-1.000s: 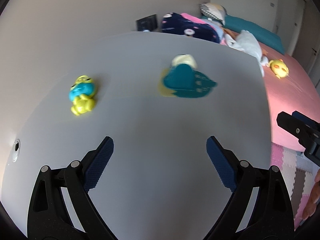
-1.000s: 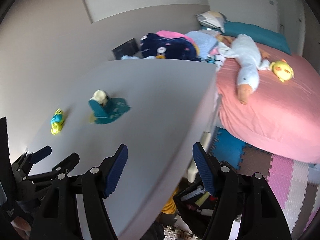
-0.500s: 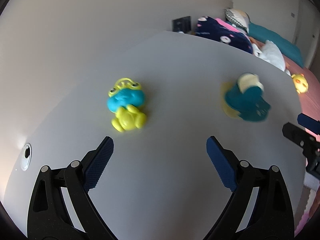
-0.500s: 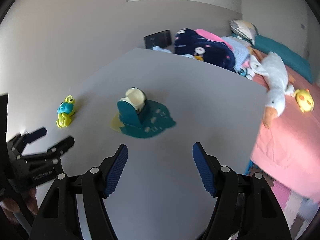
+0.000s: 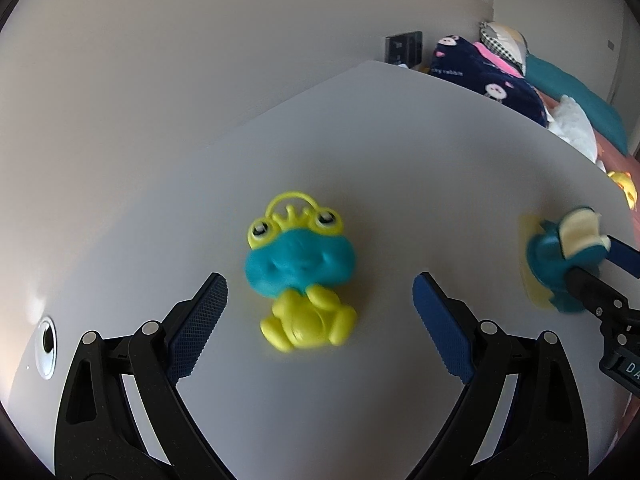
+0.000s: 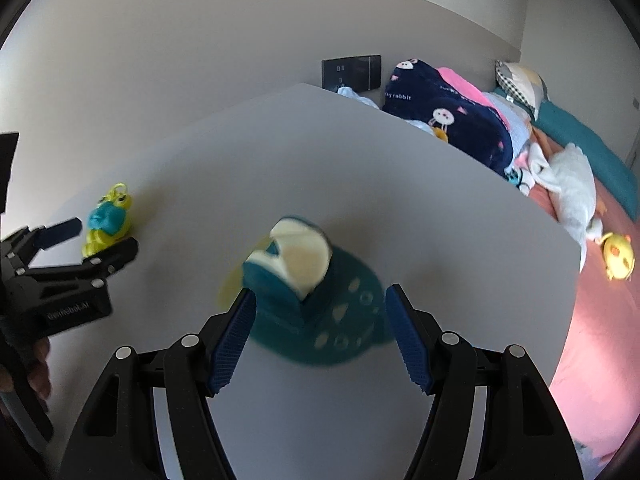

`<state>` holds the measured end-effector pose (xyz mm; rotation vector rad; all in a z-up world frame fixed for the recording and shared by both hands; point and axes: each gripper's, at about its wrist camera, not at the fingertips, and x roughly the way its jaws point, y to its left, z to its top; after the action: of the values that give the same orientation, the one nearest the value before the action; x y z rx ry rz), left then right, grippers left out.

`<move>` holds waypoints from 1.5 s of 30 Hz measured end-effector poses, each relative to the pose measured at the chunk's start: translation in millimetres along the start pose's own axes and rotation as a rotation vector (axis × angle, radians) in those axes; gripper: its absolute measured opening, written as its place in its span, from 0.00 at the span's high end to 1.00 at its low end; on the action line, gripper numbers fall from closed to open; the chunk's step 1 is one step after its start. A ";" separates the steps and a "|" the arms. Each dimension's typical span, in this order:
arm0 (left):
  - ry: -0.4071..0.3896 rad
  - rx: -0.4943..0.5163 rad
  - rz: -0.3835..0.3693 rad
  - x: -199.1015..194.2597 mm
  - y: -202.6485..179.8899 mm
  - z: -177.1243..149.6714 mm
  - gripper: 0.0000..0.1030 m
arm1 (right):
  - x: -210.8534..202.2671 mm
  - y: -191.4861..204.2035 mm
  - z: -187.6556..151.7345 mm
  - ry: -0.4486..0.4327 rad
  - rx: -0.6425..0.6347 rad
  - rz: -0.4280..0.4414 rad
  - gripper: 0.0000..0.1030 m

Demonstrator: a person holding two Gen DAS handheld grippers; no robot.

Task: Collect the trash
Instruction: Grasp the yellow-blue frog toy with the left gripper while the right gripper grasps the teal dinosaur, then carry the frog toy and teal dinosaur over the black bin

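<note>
Yellow plastic forms the frog toy [image 5: 302, 276]: bulging eyes, a loop handle on top, squat legs below, and a broad turquoise mouth across the middle. It lies flat on the grey table [image 5: 400, 140], just ahead of the left gripper [image 5: 320, 322], whose jaws stand wide apart and empty. Farther right sits a teal toy [image 6: 308, 304] with a cream rounded top and pale droplet marks on its flat base. The right gripper [image 6: 320, 334] has its jaws spread, flanking that base without pressing it.
</note>
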<state>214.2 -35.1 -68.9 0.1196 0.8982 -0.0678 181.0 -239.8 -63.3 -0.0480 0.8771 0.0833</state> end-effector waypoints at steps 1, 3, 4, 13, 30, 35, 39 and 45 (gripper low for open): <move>0.001 -0.003 0.001 2.1 1.1 1.8 0.12 | 2.2 -0.4 1.9 0.001 -0.004 -0.002 0.34; 0.006 -0.006 -0.003 6.2 3.5 5.2 0.12 | 7.7 -1.1 6.2 0.011 -0.015 0.001 0.34; 0.010 -0.008 -0.004 8.8 4.7 6.7 0.12 | 10.2 -1.0 8.5 0.014 -0.019 0.005 0.36; 0.028 -0.046 -0.034 20.0 15.2 17.2 0.29 | 26.8 0.3 24.8 0.026 0.001 0.045 0.53; 0.006 -0.063 -0.035 15.6 13.2 14.5 0.45 | 3.4 -8.6 17.0 -0.021 0.094 0.031 0.64; -0.002 -0.050 -0.048 3.9 1.2 9.3 0.46 | -14.6 -14.2 9.4 -0.044 0.126 0.066 0.64; -0.020 -0.031 -0.048 -13.2 -7.1 3.3 0.45 | -33.9 -17.2 1.2 -0.064 0.150 0.099 0.64; -0.041 -0.007 -0.050 -38.2 -19.0 -5.1 0.46 | -64.0 -19.9 -11.3 -0.089 0.163 0.113 0.64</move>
<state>184.4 -53.0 -43.5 0.0890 0.8610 -0.1136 133.5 -263.9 -21.0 0.1566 0.7945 0.1185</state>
